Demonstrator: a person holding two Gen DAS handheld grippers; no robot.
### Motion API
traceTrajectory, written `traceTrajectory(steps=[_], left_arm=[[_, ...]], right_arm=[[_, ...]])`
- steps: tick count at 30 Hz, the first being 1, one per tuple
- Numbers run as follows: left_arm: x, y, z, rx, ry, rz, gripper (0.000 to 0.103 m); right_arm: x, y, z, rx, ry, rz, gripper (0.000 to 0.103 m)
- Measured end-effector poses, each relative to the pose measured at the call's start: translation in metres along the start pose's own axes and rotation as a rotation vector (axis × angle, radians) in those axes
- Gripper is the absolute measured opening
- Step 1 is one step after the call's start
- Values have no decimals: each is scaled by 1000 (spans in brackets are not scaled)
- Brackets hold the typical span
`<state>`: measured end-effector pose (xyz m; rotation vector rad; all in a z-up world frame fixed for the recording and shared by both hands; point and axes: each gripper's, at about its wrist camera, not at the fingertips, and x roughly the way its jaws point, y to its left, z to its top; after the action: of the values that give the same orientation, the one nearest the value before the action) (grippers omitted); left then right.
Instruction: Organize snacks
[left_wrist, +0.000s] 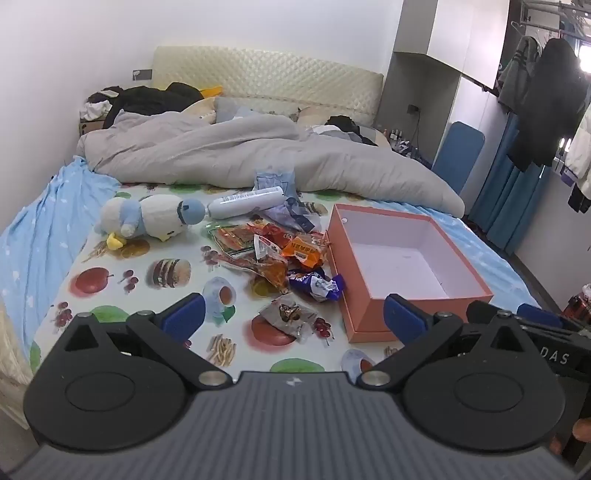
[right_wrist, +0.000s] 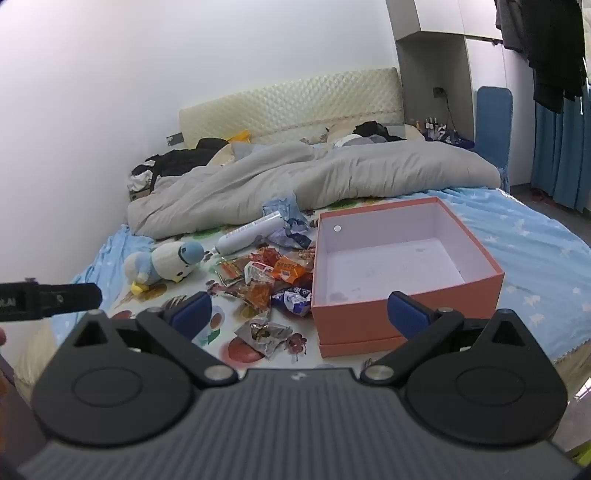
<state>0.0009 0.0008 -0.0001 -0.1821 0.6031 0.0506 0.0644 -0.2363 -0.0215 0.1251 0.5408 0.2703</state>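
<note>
A heap of snack packets (left_wrist: 273, 251) (right_wrist: 269, 275) lies on a food-print cloth (left_wrist: 147, 295) on the bed, with orange, red and purple wrappers. One grey packet (left_wrist: 290, 315) (right_wrist: 264, 334) sits apart, nearest me. An empty salmon-pink box (left_wrist: 402, 266) (right_wrist: 399, 266) with a white inside stands to the right of the heap. My left gripper (left_wrist: 293, 315) hovers open above the near cloth, holding nothing. My right gripper (right_wrist: 299, 310) is open too, over the box's near left corner, with nothing between its fingers.
A plush penguin (left_wrist: 147, 219) (right_wrist: 166, 264), a white tube (left_wrist: 245, 206) (right_wrist: 251, 232) and crumpled blue wrapping (left_wrist: 277, 181) lie behind the heap. A grey duvet (left_wrist: 258, 155) covers the far bed. Clothes hang on a rack (left_wrist: 546, 92) at the right.
</note>
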Motion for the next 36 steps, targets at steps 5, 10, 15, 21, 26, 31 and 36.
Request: traceTrajectory(steps=[5, 10, 15, 21, 26, 31, 36], left_arm=[[-3, 2, -2, -6, -27, -15, 103], [-6, -2, -2, -4, -17, -16, 103], [3, 3, 0, -16, -19, -26, 103], [13, 7, 2, -27, -13, -24, 103], [30, 16, 4, -62, -4, -47, 103], [46, 19, 6, -57, 6, -79, 103], [49, 19, 6, -24, 1, -73, 103]], right_arm=[[-5, -4, -4, 17, 29, 9, 103], [-1, 1, -6, -22, 27, -11, 103], [4, 4, -9, -25, 36, -23, 103], [10, 7, -15, -49, 53, -25, 103], [18, 3, -19, -49, 74, -39, 103], [22, 2, -24, -48, 68, -50, 103], [25, 7, -29, -64, 80, -37, 103]])
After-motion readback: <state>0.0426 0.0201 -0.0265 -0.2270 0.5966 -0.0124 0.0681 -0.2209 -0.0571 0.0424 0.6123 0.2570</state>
